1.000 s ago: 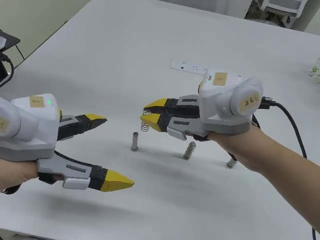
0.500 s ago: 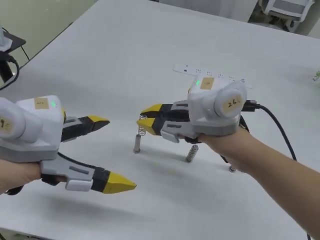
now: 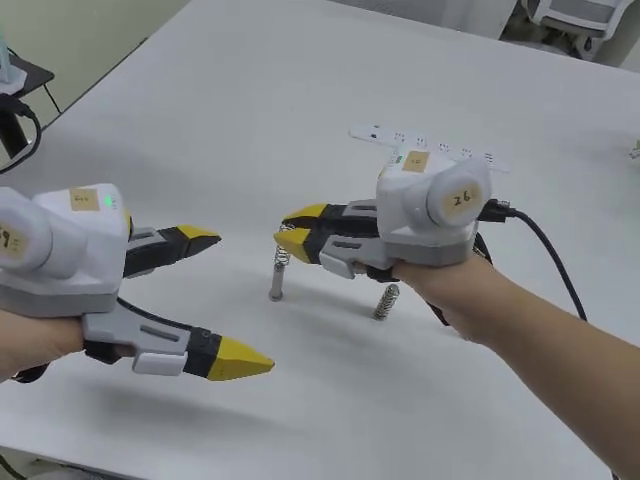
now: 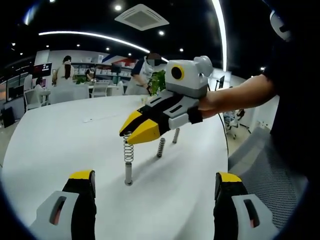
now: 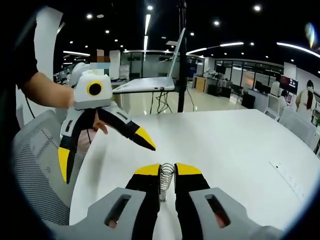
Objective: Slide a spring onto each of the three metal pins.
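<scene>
My right gripper (image 3: 290, 229) is shut on a small steel spring (image 3: 283, 256) and holds it upright over a bare metal pin (image 3: 276, 286) that stands on the white table (image 3: 250, 110). In the left gripper view the spring (image 4: 128, 148) hangs with its lower end right at the top of that pin (image 4: 128, 173). Between my right jaws the spring (image 5: 167, 176) stands upright. A second pin (image 3: 385, 302) wears a spring; a third pin with a spring (image 4: 176, 135) stands behind it. My left gripper (image 3: 222, 298) is open and empty, nearer to me.
A white power strip (image 3: 430, 148) lies flat beyond the pins. A black cable (image 3: 545, 250) trails from my right gripper towards the right. Office chairs stand at the table's far edge (image 3: 560, 20).
The right gripper has carried the spring a little left and down, so it now lines up over the bare pin. The left gripper has stayed open in place.
</scene>
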Available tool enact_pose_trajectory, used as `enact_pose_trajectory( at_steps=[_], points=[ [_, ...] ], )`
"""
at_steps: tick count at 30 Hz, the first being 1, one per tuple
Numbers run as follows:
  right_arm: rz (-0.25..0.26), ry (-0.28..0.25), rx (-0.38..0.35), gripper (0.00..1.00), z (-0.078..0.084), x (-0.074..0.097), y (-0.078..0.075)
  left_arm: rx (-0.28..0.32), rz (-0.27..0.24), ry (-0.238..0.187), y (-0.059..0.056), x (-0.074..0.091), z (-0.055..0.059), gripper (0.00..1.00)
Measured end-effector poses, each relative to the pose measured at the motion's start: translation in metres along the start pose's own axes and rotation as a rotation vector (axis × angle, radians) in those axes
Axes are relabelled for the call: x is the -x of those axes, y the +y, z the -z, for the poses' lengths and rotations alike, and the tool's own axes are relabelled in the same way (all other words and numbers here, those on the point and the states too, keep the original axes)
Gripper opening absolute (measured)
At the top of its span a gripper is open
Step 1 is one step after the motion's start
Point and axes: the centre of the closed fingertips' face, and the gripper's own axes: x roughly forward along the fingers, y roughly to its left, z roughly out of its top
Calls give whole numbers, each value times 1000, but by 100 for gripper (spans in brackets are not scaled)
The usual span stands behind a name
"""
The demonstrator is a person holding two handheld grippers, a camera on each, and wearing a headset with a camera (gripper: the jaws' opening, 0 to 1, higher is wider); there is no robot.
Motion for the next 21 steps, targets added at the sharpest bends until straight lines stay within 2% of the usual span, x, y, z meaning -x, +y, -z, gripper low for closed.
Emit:
enact_pose_trajectory(
  at_steps=[21],
  points=[
    [3, 15, -39, 7, 13, -6, 1, 9, -7, 4, 1, 3, 5, 96]
  ],
)
